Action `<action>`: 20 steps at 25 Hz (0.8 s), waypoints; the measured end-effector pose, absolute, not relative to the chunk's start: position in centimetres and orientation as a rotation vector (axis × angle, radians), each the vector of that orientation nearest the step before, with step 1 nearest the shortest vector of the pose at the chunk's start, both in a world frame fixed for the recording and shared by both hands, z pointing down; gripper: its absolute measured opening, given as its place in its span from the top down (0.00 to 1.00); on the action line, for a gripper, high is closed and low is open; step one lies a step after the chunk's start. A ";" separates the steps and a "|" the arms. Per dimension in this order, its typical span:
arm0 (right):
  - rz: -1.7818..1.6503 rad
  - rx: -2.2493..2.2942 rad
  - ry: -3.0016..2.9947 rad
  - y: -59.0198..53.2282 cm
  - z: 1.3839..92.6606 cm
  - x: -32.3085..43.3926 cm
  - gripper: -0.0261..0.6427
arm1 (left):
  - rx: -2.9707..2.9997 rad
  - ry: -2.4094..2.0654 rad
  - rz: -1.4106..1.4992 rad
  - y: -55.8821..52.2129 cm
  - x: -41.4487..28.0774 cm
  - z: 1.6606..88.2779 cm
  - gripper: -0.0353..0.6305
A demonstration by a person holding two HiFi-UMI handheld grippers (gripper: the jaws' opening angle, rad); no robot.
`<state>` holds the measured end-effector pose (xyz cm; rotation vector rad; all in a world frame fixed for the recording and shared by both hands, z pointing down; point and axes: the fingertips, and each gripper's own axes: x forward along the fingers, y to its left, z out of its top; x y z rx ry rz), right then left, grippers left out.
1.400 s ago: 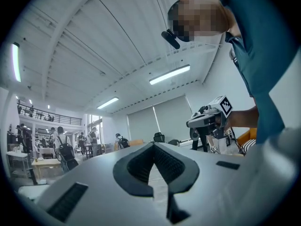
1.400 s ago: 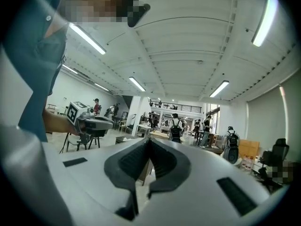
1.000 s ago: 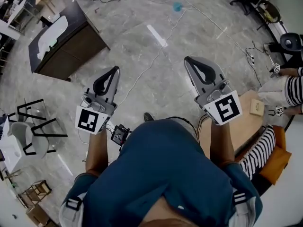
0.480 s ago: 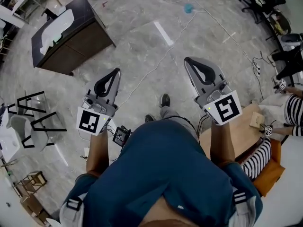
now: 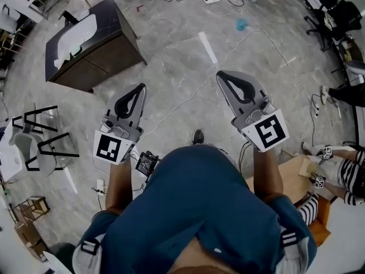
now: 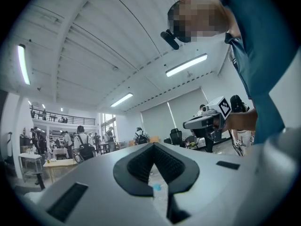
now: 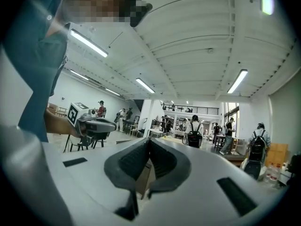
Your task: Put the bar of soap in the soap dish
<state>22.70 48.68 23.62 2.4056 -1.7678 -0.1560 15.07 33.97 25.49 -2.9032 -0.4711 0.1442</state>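
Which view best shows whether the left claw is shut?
The left gripper view: it looks along the left claw, tips meeting, nothing between. The head view shows it from above; the right gripper view, small, side-on.

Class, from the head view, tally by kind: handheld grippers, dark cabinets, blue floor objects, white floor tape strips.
Grey handheld grippers: 2 (left gripper, right gripper)
Dark brown wooden cabinet: 1
Small blue floor object: 1
White floor tape strip: 1
Total: 5
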 end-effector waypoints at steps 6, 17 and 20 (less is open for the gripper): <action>-0.176 2.339 -1.857 47.4 23.7 27.5 0.94 | -2.904 -0.356 0.104 32.9 19.0 25.2 0.94; -0.154 2.293 -1.927 41.0 24.8 33.0 0.94 | -2.913 -0.285 0.118 27.1 23.7 25.9 0.94; -0.167 2.290 -1.923 37.9 24.4 34.0 0.94 | -2.918 -0.280 0.114 23.9 24.9 26.1 0.94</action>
